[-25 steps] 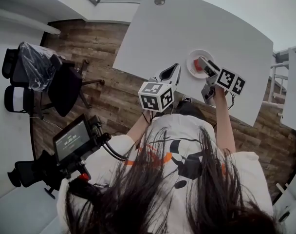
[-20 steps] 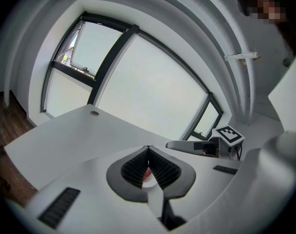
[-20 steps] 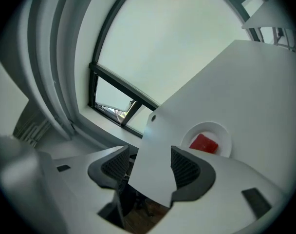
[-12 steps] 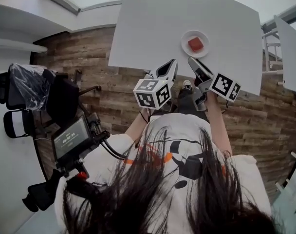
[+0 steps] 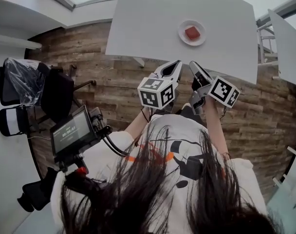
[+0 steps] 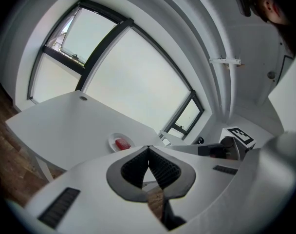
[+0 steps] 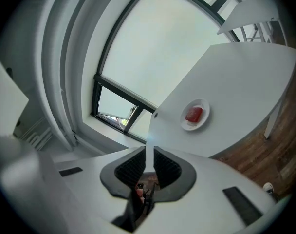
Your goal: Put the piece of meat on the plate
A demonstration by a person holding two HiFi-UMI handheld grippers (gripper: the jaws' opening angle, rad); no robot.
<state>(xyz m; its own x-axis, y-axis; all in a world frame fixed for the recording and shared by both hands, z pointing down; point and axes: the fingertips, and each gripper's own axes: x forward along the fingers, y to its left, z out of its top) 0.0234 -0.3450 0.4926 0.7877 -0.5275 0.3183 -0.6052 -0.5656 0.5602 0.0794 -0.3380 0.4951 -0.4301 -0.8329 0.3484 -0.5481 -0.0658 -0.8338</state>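
The red piece of meat (image 5: 192, 32) lay on the small white plate (image 5: 181, 37). The plate sat on the white table (image 5: 148, 28), in the upper right of the head view, not far from the table's near edge. Nothing else was on the table that could be seen.

Both grippers were held in the middle of the head view, below the table's edge and over the brown wooden floor (image 5: 114, 89). They were well apart from the plate and pointed toward it.

The left gripper (image 5: 175, 64) had its jaws closed, tips touching, with nothing between them. The right gripper (image 5: 193, 65) was just beside it. Its jaws were closing, with a thin gap left between them, and nothing was in that gap.

In both gripper views the plate with the meat showed far off on the table, past the jaws.

Dark chairs (image 5: 50, 91) stood on the left, and a small screen (image 5: 70, 134) sat at the lower left.
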